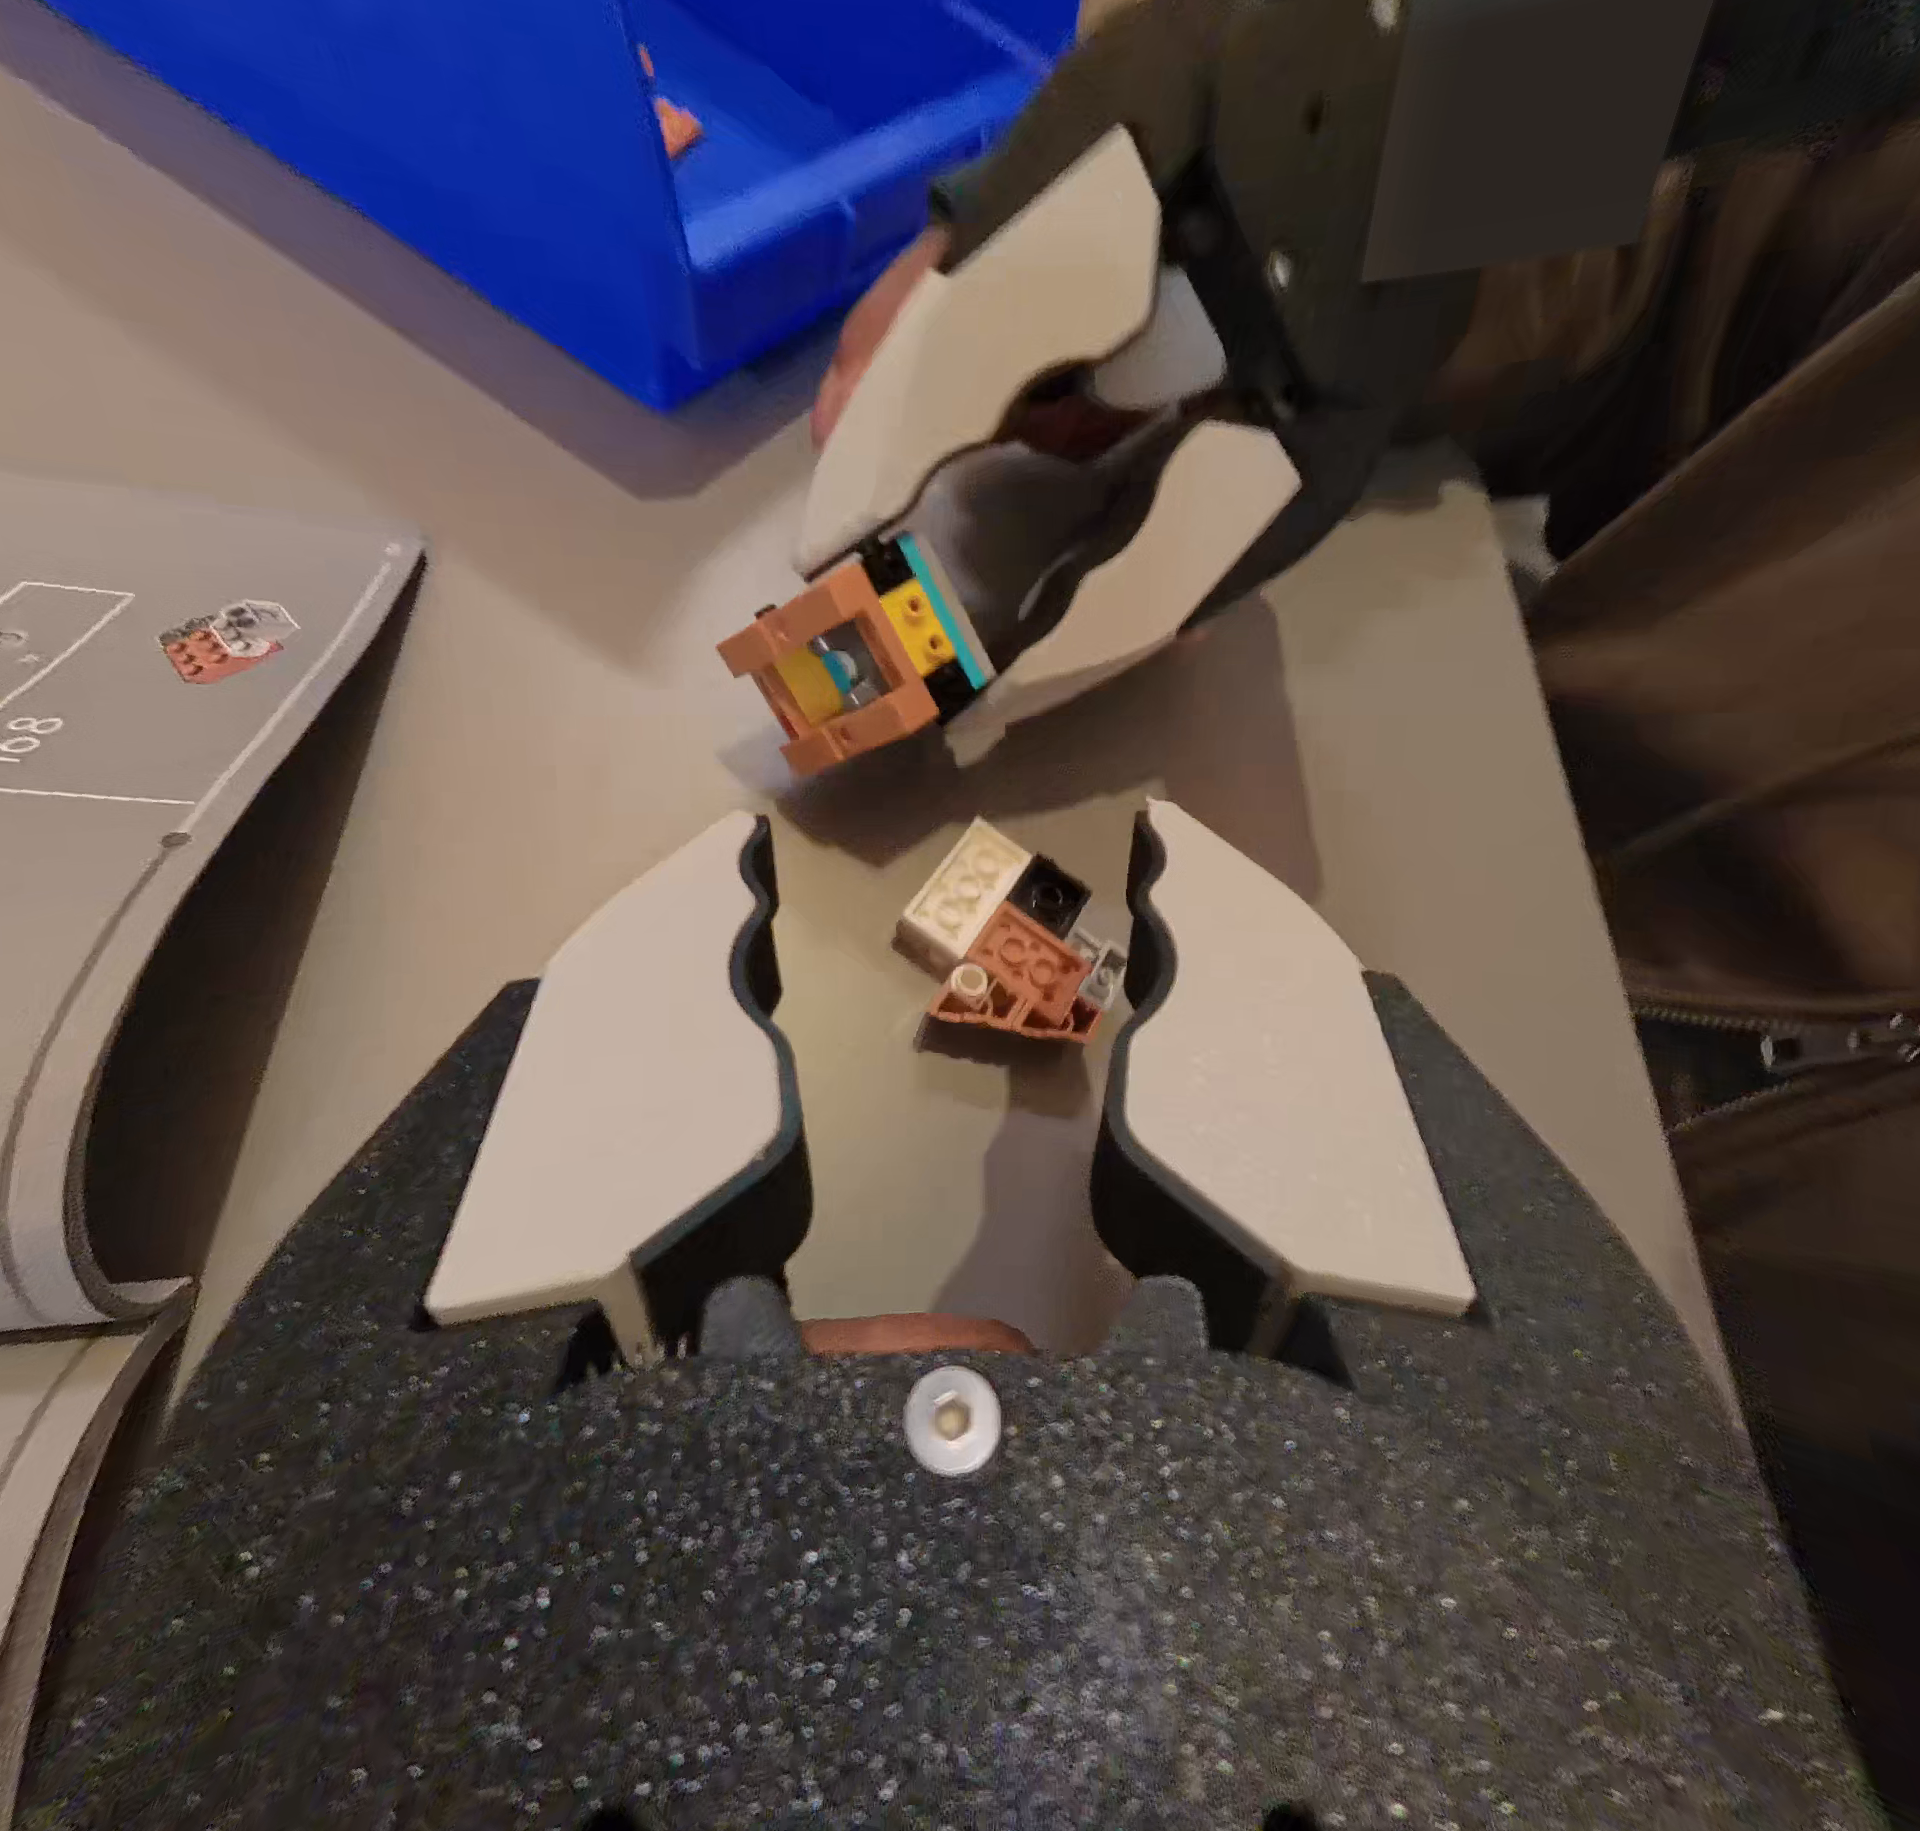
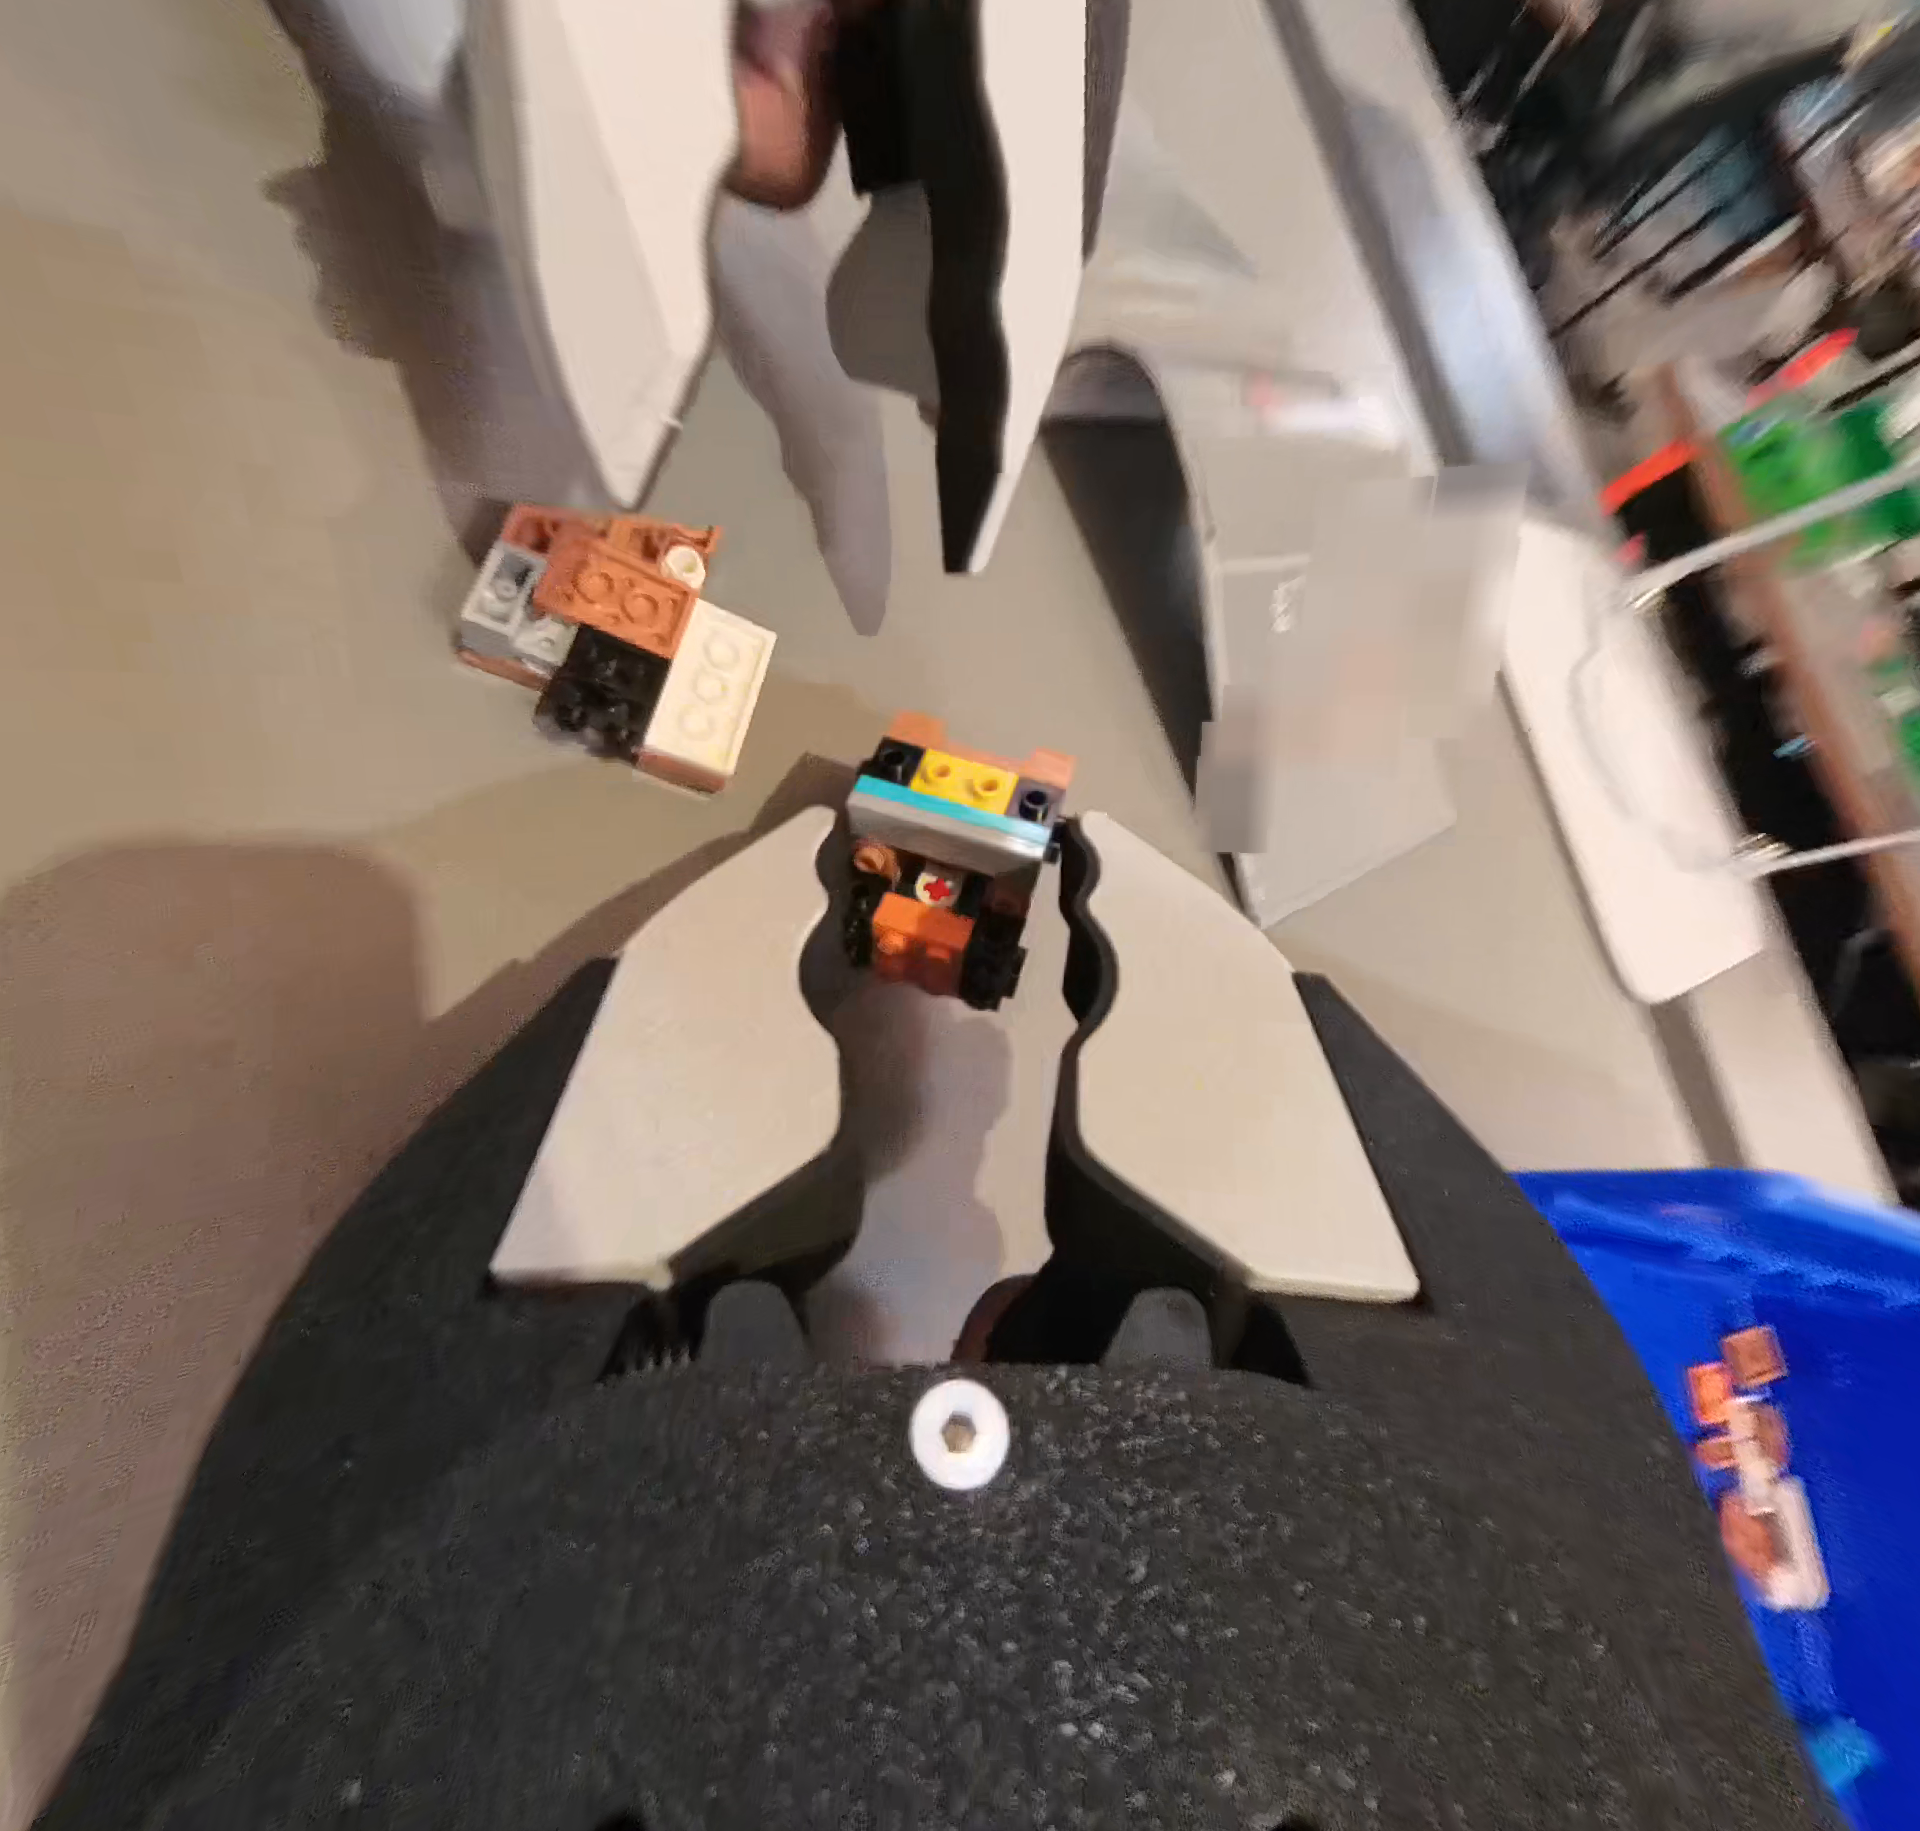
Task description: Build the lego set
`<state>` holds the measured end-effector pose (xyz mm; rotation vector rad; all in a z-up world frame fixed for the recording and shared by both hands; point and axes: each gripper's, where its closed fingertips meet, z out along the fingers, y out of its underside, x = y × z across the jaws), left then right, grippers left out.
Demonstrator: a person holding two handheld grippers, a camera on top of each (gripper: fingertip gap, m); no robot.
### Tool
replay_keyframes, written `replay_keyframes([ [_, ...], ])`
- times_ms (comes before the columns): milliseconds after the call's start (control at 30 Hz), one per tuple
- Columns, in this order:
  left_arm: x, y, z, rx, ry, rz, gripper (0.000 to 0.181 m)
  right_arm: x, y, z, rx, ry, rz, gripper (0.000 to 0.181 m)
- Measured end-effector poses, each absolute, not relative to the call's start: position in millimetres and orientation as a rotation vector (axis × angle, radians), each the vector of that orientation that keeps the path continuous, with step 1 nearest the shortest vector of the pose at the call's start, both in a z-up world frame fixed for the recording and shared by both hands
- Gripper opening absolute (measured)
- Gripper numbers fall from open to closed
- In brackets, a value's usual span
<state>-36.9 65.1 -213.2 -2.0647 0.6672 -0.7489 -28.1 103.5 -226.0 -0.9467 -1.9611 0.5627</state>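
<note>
My right gripper (image 2: pixel 951 825) is shut on a small lego assembly (image 2: pixel 951 846) of brown, yellow, black and teal bricks, held just above the table. It also shows in the left wrist view (image 1: pixel 857 659), gripped by the right gripper (image 1: pixel 894 654) coming from the upper right. My left gripper (image 1: pixel 951 825) is open and empty. A second lego cluster (image 1: pixel 1013 934) of white, black, brown and grey bricks lies on the table between its fingertips, nearer the right finger. In the right wrist view this cluster (image 2: pixel 623 628) lies left of the held assembly, below the left gripper (image 2: pixel 800 524).
A blue bin (image 1: pixel 582 119) stands at the back left and holds loose brown pieces (image 2: pixel 1756 1469). An open instruction booklet (image 1: pixel 156 794) lies at the left. A person's dark jacket (image 1: pixel 1745 742) is at the right table edge. Cluttered shelves (image 2: pixel 1766 223) are blurred behind. The grippers' ends are close to 5 cm from one another.
</note>
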Motion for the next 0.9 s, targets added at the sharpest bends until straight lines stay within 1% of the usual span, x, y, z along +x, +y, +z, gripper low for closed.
replay_keyframes([
  [100,-33.0,68.9,-203.3,-2.016,0.581,-0.845,0.065,-32.9,91.2,-205.0,-0.716,-1.877,0.528,0.038],
  [267,-27.2,67.8,-199.5,-1.981,0.602,-0.86,0.07,-32.6,66.1,-198.1,-0.438,-1.837,0.472,0.038],
  [400,-14.1,56.5,-196.9,-1.938,0.677,-0.953,0.072,-28.9,46.0,-188.1,-0.24,-1.783,0.456,0.038],
  [467,-6.9,52.0,-200.5,-1.926,0.74,-0.959,0.068,-28.8,38.6,-185.6,-0.179,-1.767,0.45,0.038],
  [500,-3.0,48.4,-201.6,-1.912,0.784,-0.962,0.058,-29.1,35.7,-186.1,-0.156,-1.766,0.446,0.038],
  [533,0.1,44.8,-202.1,-1.897,0.827,-0.962,0.047,-29.7,34.0,-187.6,-0.14,-1.769,0.439,0.038],
  [600,-0.2,42.8,-202.6,-1.877,0.868,-0.931,0.043,-30.1,32.4,-190.6,-0.126,-1.772,0.44,0.038],
  [633,-1.2,42.0,-201.2,-1.861,0.88,-0.923,0.041,-30.6,33.4,-191.7,-0.14,-1.775,0.446,0.039],
  [733,-6.1,43.4,-199.3,-1.819,0.906,-0.862,0.041,-30.6,36.2,-190.9,-0.226,-1.791,0.54,0.053],
  [900,-0.9,37.8,-199.1,-1.742,1.003,-0.813,0.041,-26.6,36.2,-182.0,-0.358,-1.803,0.76,0.06],
])
